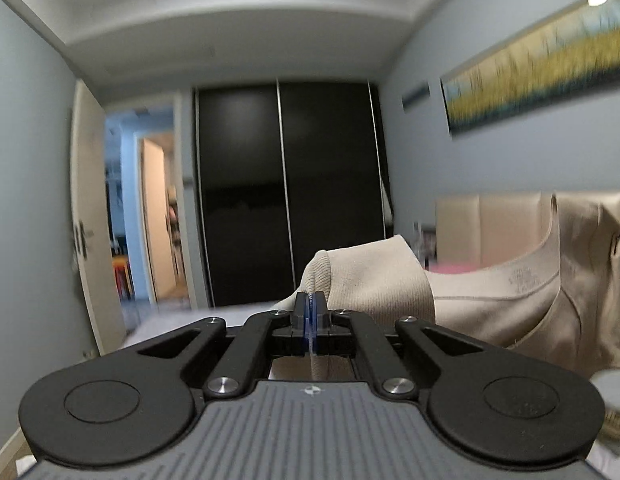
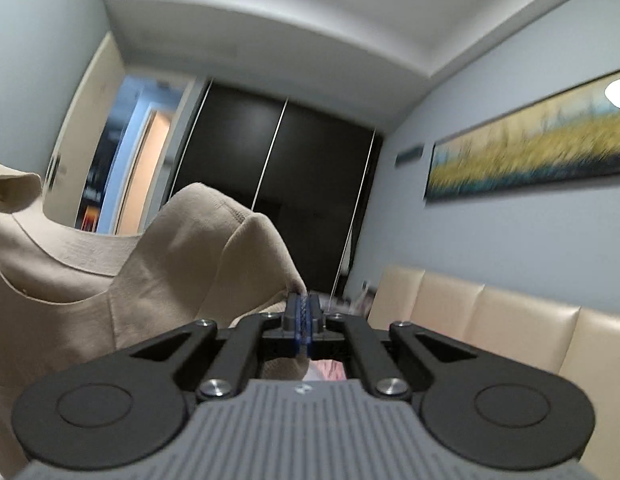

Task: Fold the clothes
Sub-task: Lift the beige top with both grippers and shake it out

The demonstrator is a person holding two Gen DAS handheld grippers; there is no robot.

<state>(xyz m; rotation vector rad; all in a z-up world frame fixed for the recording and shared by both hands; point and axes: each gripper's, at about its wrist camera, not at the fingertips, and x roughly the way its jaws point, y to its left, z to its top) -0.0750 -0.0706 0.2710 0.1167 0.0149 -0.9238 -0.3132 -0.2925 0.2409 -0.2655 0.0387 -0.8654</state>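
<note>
A beige knit top hangs in the air between the two grippers, its neckline sagging in the middle. My left gripper is shut on one shoulder of the top, with the cloth running off to the right. In the right wrist view the same top hangs to the left, and my right gripper is shut on its other shoulder. Both grippers are raised and look across the room. The lower part of the top is hidden.
A dark sliding wardrobe fills the far wall, with an open door to its left. A beige padded headboard runs along the right wall under a long yellow picture. Something pink lies below.
</note>
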